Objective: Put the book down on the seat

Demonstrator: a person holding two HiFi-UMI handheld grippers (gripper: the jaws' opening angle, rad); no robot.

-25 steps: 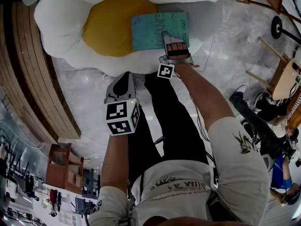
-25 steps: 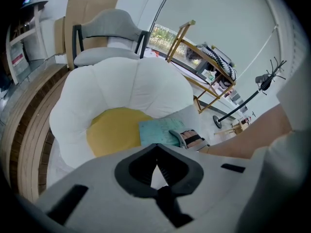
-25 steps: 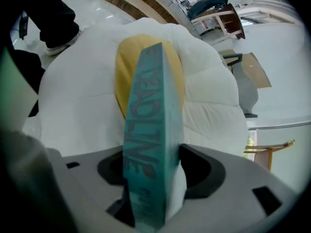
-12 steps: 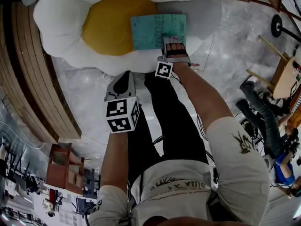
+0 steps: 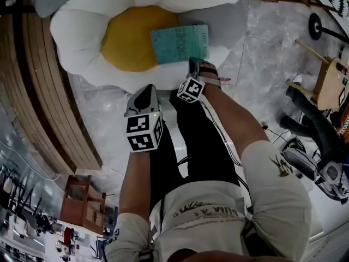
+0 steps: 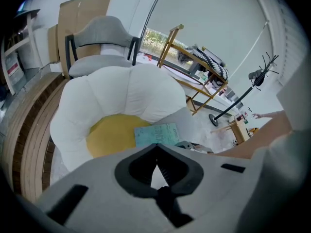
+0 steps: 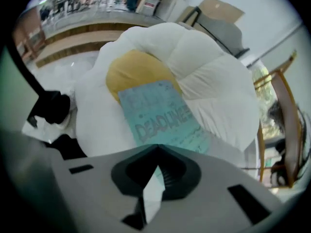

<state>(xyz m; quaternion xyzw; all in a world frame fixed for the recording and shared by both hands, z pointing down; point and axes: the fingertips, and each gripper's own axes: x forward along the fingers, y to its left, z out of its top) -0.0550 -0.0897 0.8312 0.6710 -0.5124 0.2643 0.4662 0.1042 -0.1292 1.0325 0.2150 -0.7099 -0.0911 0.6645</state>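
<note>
The book [image 5: 179, 43] lies on the seat [image 5: 128, 40], right tongs [image 5: 196, 64] and left tongs [image 5: 145, 91] both clenched empty, so I think only drawing away remains.

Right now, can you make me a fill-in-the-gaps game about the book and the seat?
1. The white seat has a ____ middle.
2. The big word printed on the book is ____.
3. The right gripper has its jaws shut and holds ____.
4. The book lies flat on the ____.

Missing words: yellow; DEADLINE; nothing; seat.
</note>
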